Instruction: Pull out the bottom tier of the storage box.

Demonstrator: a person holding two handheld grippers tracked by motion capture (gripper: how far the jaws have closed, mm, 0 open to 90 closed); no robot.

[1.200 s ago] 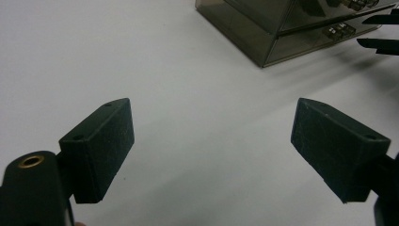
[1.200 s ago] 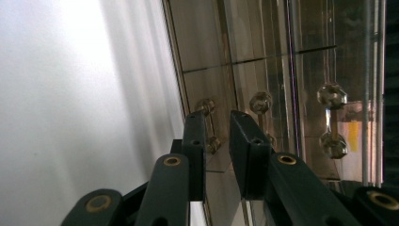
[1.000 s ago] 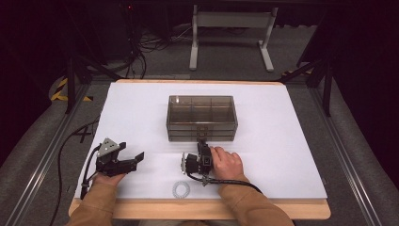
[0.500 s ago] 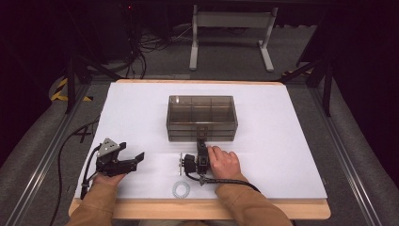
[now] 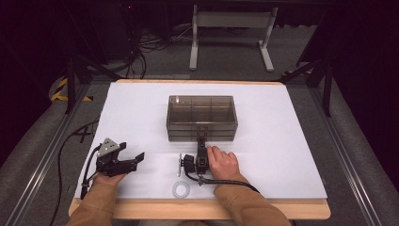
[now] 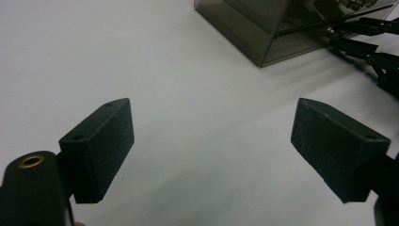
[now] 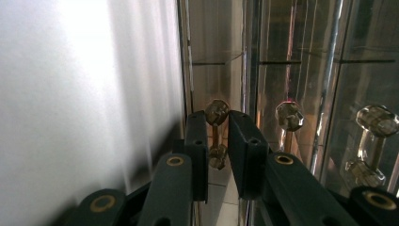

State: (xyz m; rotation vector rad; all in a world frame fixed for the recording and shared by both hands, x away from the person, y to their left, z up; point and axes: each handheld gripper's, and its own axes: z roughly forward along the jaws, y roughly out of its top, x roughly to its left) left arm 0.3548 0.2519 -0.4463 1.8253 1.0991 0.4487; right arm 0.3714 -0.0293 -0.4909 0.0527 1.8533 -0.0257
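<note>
Smoky translucent plastic drawer box (image 5: 202, 117) at centre frame on white surface (image 5: 282, 155); contents not discernible. Right hand-held gripper (image 7: 217, 141) reaching level to its front, jaws narrowed around small faceted clear knob (image 7: 216, 111). Left hand-held gripper (image 6: 211, 146) lower left, resting, jaws wide, holding nothing.

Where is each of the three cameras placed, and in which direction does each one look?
High view: above the person's side, looking forward and down on the table; both forearms, left tongs and right tongs show.
Left gripper view: on the left tongs, looking along open jaws over the white surface to the smoky drawer box.
Right gripper view: on the right tongs, rolled sideways, jaws at a drawer knob.
Shared: the drawer box appears in all three views.
</note>
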